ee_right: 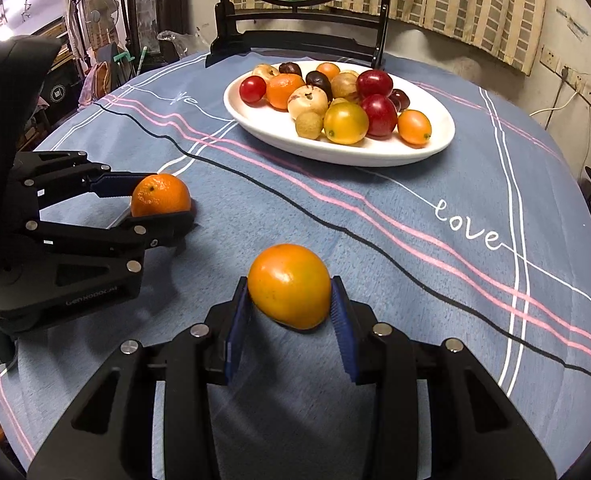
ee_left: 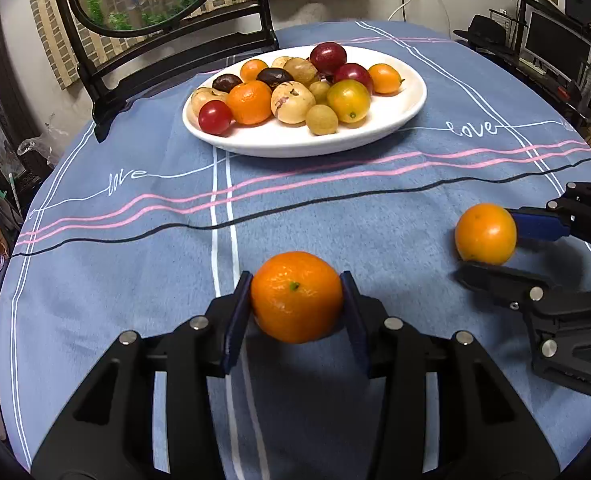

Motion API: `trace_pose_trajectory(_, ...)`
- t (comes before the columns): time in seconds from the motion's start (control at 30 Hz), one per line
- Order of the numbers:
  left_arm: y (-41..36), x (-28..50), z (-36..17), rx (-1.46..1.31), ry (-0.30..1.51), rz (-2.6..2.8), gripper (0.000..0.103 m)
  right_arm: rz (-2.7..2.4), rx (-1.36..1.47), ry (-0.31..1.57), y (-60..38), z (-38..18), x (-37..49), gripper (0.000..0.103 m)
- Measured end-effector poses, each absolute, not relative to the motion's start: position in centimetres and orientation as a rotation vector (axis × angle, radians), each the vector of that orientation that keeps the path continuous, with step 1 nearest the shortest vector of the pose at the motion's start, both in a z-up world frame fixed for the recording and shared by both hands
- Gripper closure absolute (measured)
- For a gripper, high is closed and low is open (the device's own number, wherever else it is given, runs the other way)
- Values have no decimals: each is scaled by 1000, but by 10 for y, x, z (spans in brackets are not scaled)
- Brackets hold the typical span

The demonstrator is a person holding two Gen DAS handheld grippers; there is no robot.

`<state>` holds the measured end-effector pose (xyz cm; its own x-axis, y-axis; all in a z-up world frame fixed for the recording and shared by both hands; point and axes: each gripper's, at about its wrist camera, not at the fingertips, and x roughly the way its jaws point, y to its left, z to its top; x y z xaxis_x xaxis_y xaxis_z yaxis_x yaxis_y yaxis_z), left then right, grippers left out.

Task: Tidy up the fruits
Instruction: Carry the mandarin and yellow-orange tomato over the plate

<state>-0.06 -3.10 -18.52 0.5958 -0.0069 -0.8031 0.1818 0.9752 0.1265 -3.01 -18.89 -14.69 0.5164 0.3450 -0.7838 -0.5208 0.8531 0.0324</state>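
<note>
Near the worktop's [ee_left: 95,264] front edge, left tongs [ee_left: 297,300] clamp a mandarin [ee_left: 297,296], right tongs [ee_right: 291,300] clamp an orange tomato [ee_right: 289,284]. Both probably light, soft-skinned, slippery; squeeze gently across the middle. Plate [ee_left: 375,136] well apart.

both wrist views look down, close (sharing the plate [ee_left: 399,118]).

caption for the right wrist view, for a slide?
Right gripper shut on smooth orange fruit; left gripper clamps dimpled tangerine; white oval plate beyond.
</note>
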Motion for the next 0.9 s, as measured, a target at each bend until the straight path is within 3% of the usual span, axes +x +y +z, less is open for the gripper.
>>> trace_pose_trajectory(0.9,-41,-51,-112,225,777,-112,59,539,-181,717,-196,-66,-90,63)
